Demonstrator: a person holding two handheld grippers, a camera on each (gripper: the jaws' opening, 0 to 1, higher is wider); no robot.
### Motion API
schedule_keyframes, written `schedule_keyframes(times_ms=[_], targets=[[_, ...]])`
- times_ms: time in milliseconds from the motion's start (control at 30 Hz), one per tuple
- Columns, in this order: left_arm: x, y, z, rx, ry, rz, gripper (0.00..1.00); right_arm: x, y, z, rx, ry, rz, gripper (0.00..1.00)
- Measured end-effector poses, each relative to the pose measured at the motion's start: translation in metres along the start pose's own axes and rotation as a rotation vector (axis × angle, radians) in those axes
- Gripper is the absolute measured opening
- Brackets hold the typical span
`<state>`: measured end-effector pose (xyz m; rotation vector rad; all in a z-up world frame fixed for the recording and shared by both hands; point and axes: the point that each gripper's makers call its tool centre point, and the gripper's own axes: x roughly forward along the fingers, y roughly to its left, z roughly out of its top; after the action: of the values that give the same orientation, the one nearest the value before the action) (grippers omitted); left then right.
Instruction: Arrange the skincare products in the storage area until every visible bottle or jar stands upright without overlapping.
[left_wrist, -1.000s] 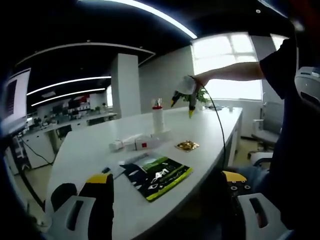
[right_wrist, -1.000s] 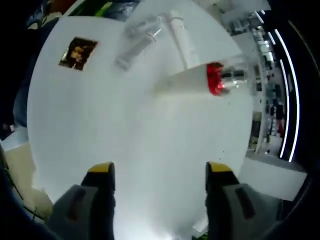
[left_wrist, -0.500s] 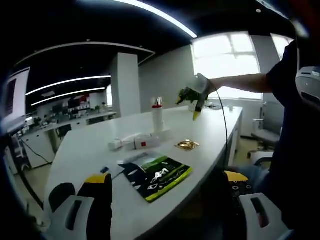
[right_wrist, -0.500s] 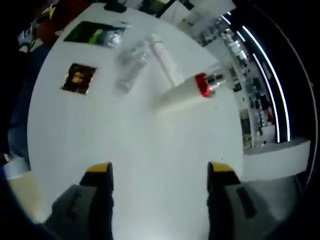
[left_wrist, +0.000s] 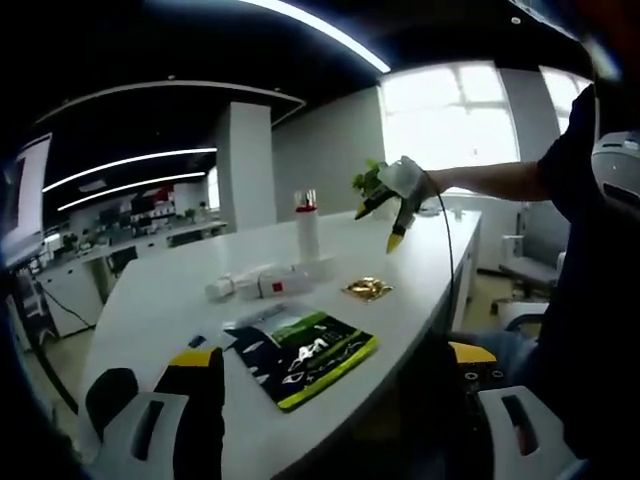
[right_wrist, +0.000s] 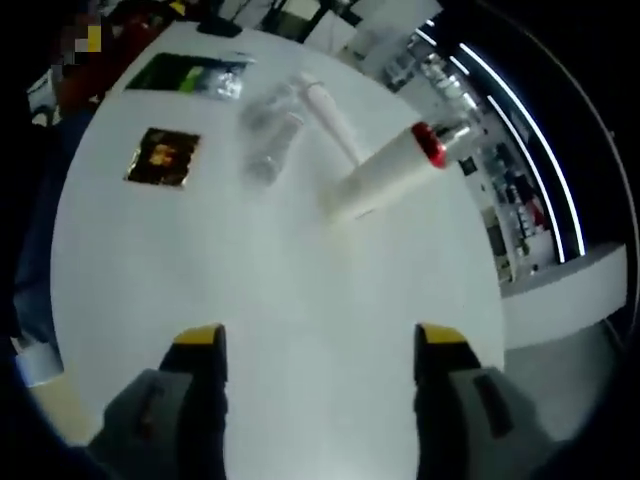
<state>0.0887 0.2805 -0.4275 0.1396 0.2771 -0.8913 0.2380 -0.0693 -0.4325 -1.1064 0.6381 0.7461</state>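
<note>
In the left gripper view the left hand-held gripper stands with its jaws wide apart and nothing between them, low at the near rounded edge of the white tabletop. Just beyond that edge lies a dark packet with green print, close to the rim on the person's side. Past it a small gold sachet sits alone with bare surface around it. To its left a white tube and a clear bottle lie on their sides, end to end. Just behind them a white bottle with a red collar stands upright. Farther on, the right hand-held gripper hangs above the tabletop on an outstretched arm, well clear of the things, and the far stretch of tabletop under it is bare.

The right gripper view looks down from there: the right hand-held gripper has its jaws wide and empty over a broad bare area of tabletop. Beyond that lie the white bottle with a red collar, the white tube and the clear bottle, with the gold sachet apart to the left and the dark packet near the far edge
</note>
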Motion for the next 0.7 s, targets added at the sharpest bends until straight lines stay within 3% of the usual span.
schedule_keyframes(times_ms=[700], targets=[[0.004,0.0,-0.005,-0.014,0.008,-0.006,0.92,-0.004,-0.017,0.02,0.221,-0.182,-0.097,0.78]])
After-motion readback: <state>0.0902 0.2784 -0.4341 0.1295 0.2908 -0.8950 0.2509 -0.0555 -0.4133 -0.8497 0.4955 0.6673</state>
